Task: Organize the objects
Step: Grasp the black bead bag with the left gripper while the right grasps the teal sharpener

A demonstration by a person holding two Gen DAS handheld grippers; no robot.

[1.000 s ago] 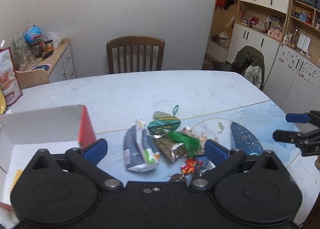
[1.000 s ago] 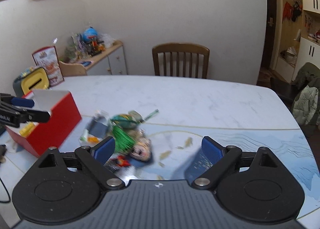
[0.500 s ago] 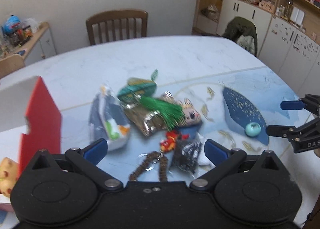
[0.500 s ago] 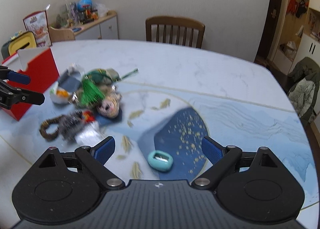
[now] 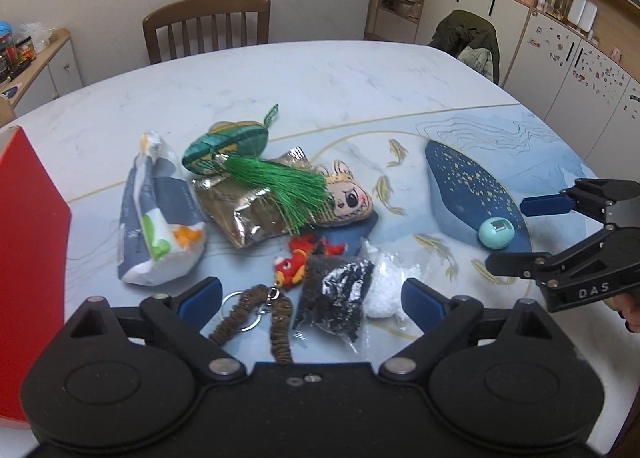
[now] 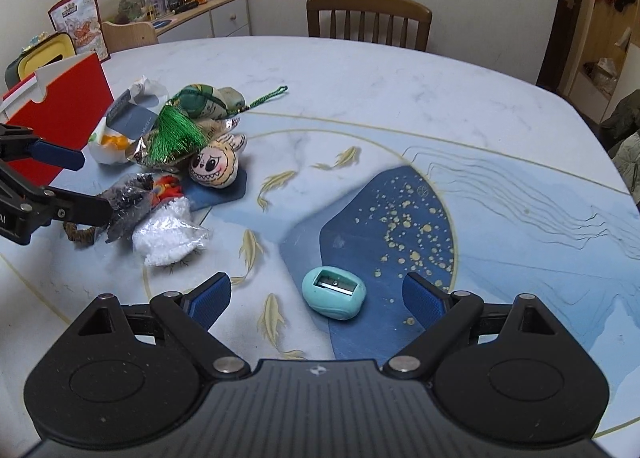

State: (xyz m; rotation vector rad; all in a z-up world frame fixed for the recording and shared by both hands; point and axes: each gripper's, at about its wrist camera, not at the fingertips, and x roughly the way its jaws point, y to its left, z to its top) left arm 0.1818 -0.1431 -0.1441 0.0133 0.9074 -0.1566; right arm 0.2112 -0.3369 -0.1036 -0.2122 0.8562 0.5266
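A pile of small items lies on the table: a black packet (image 5: 336,298), a white packet (image 5: 386,286), a brown coiled keyring (image 5: 256,318), a red fish charm (image 5: 292,268), a plush face (image 5: 348,198), a green tasselled sachet (image 5: 224,142) and a tissue pack (image 5: 160,214). My left gripper (image 5: 311,294) hangs low over the black packet, jaws wide and closing a little, pads touching nothing. A teal pencil sharpener (image 6: 334,293) sits apart on the dark blue patch. My right gripper (image 6: 317,300) straddles it, jaws closing slightly, pads clear of it.
A red box (image 5: 28,238) with a white lid stands at the left of the pile. A wooden chair (image 6: 368,18) is at the table's far side. A sideboard (image 6: 192,14) with clutter and a wall of cupboards (image 5: 560,38) lie beyond the table.
Both grippers have dropped towards the table and tipped downward. The pile and the sharpener now sit nearer and larger. The left jaws have narrowed a little.
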